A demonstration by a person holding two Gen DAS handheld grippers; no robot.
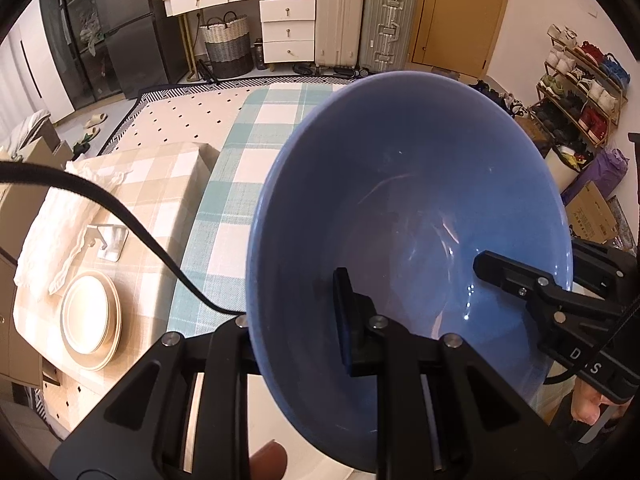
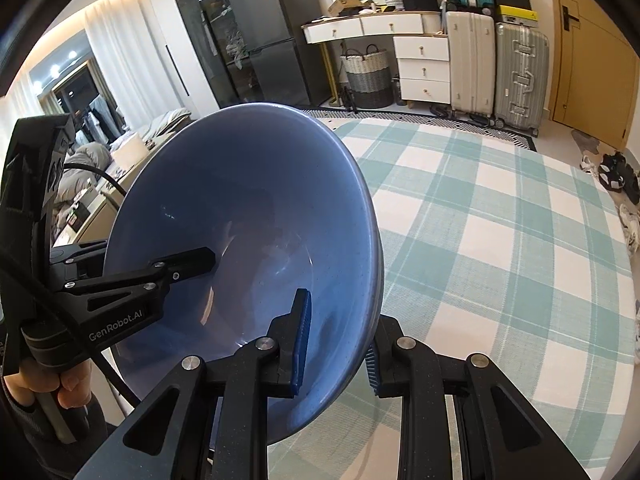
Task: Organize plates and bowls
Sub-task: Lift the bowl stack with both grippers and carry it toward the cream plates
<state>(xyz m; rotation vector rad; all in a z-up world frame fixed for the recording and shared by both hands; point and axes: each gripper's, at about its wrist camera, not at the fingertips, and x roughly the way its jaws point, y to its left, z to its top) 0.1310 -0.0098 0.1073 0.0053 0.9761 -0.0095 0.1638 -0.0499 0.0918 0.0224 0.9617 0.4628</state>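
A large blue bowl (image 1: 404,200) is held up in the air, tilted, by both grippers. My left gripper (image 1: 296,320) is shut on its near rim, one finger inside and one outside. My right gripper (image 2: 340,340) is shut on the opposite rim the same way; it shows in the left wrist view (image 1: 516,276), and the left gripper shows in the right wrist view (image 2: 176,268). The bowl (image 2: 256,216) fills much of both views. A stack of cream plates (image 1: 90,316) lies on the beige checked cloth (image 1: 160,192) at the left.
A green checked cloth (image 2: 500,248) covers the surface below. A white towel (image 1: 56,228) and a small metal stand (image 1: 112,240) lie beside the plates. Suitcases (image 1: 364,20), drawers (image 1: 286,28) and a shoe rack (image 1: 576,88) stand at the room's far side.
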